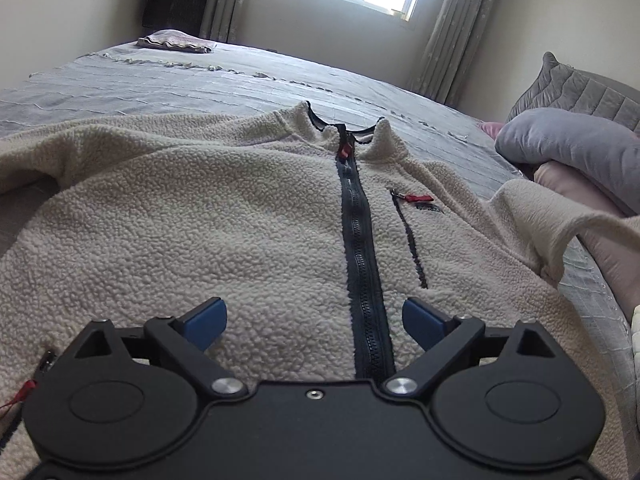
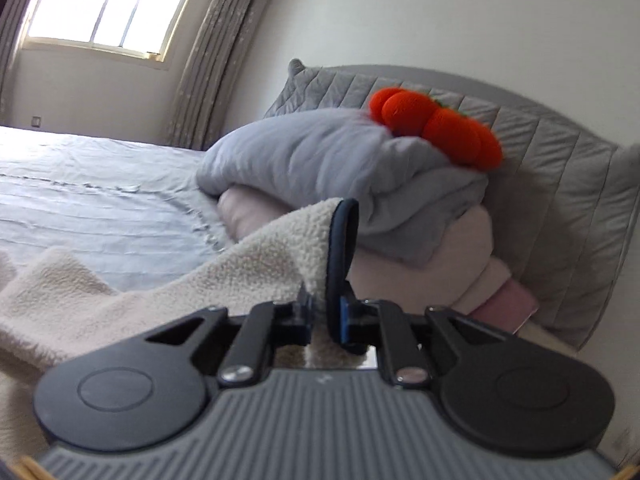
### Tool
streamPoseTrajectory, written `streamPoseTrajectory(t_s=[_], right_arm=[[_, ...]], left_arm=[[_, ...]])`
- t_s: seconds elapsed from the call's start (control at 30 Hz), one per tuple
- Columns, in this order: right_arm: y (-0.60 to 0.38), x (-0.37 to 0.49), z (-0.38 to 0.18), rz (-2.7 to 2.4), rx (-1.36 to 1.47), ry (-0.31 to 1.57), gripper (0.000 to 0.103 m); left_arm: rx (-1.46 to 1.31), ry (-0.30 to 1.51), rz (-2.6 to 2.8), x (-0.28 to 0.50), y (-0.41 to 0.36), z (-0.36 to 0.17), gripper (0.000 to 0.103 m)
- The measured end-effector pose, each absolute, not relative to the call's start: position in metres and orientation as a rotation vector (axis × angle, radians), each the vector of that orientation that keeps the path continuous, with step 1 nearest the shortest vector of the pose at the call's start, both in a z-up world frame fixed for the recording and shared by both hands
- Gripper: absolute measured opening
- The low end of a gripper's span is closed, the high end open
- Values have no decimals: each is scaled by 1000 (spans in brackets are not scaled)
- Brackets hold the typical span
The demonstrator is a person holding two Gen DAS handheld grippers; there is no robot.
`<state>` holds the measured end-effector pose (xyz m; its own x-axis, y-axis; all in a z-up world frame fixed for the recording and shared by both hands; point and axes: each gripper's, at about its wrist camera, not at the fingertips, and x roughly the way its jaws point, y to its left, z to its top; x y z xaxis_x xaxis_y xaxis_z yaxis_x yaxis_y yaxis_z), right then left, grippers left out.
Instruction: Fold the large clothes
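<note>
A cream fleece jacket [image 1: 200, 220] lies front up on the grey bed, its dark zipper [image 1: 360, 248] running from hem to collar. My left gripper [image 1: 314, 320] is open and empty, low over the jacket's lower front, its blue pads either side of the zipper. In the right wrist view my right gripper [image 2: 325, 320] is shut on the jacket's sleeve [image 2: 256, 264] at its dark-trimmed cuff [image 2: 340, 248], holding it lifted above the bed. The raised sleeve also shows in the left wrist view [image 1: 552, 216] at the right.
The grey bedspread [image 1: 160, 80] stretches toward the window. A folded cloth [image 1: 176, 40] lies at the far corner. Grey and pink pillows [image 2: 320, 152] with an orange plush [image 2: 436, 128] on top are stacked against the quilted headboard [image 2: 560, 160] to the right.
</note>
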<state>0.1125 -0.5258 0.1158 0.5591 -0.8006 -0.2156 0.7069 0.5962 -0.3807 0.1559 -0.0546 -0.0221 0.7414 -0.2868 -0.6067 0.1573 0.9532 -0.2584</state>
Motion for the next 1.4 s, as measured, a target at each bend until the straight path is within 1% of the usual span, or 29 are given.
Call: streamPoseTrajectory(t_s=[0.1, 0.17, 0.27, 0.33, 0.43, 0.57, 0.6, 0.63, 0.67, 0.7, 0.73, 0.8, 0.9, 0.97, 1.03, 1.13, 1.23, 1.4], right_arm=[[-571, 138, 123, -990, -384, 406, 11], [-602, 155, 117, -1054, -443, 446, 11], [-645, 180, 86, -1125, -514, 547, 11], [-662, 190, 60, -1163, -574, 610, 11], [-677, 197, 32, -1171, -628, 650, 11], [-684, 205, 12, -1158, -675, 698, 12], [-684, 206, 10, -1159, -674, 710, 16], [-685, 208, 9, -1168, -666, 733, 30], [-684, 208, 10, -1175, -651, 749, 52], [-684, 207, 13, -1168, -628, 746, 62], [-681, 205, 17, -1153, -605, 731, 68], [-673, 202, 31, -1141, -546, 698, 68], [-650, 200, 57, -1084, -455, 616, 72], [-626, 206, 72, -1015, -418, 567, 83], [-598, 215, 81, -916, -393, 531, 86], [-549, 238, 88, -742, -337, 501, 87], [-503, 267, 86, -536, -253, 498, 87], [-429, 322, 53, -247, -125, 575, 87]], left_arm=[[-134, 691, -291, 152, -69, -29, 95], [-75, 688, -319, 147, -78, -35, 95], [-5, 680, -328, 143, -87, -43, 95], [33, 676, -331, 142, -93, -46, 100], [63, 678, -343, 143, -96, -46, 101], [99, 694, -395, 147, -94, -43, 101], [105, 700, -409, 149, -93, -40, 101], [106, 704, -421, 151, -90, -37, 101], [106, 705, -437, 154, -86, -31, 101], [105, 702, -442, 157, -81, -26, 101], [105, 697, -440, 161, -74, -20, 101], [107, 689, -417, 172, -58, -11, 101], [123, 669, -347, 199, -23, 2, 101], [148, 662, -292, 229, 0, 7, 101], [154, 664, -243, 259, 18, 9, 101], [118, 677, -183, 310, 42, 7, 101], [89, 680, -174, 349, 48, -1, 101], [124, 694, -156, 399, 37, -24, 99]])
